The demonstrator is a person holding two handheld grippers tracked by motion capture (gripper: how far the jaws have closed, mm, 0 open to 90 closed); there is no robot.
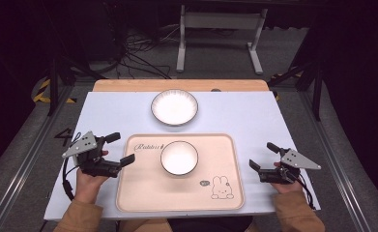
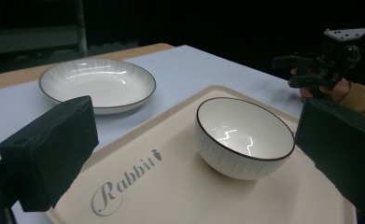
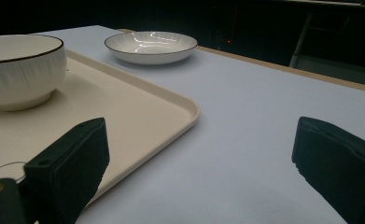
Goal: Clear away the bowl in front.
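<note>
Jaws of the left gripper point(image 1: 120, 149) gape empty, the bowl point(image 2: 243, 136) sitting just beyond them.

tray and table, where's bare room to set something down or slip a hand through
On the tray, free patches lie left of the bowl and along the near edge up to the rabbit drawing. The table is bare right of the plate, and between the tray and the right gripper. Tightest: the strip between plate and tray, and the left gripper at the tray's left rim.

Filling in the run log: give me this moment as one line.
left tool: open, empty, beside tray | right tool: open, empty | bowl: on tray | plate: beyond tray
</note>
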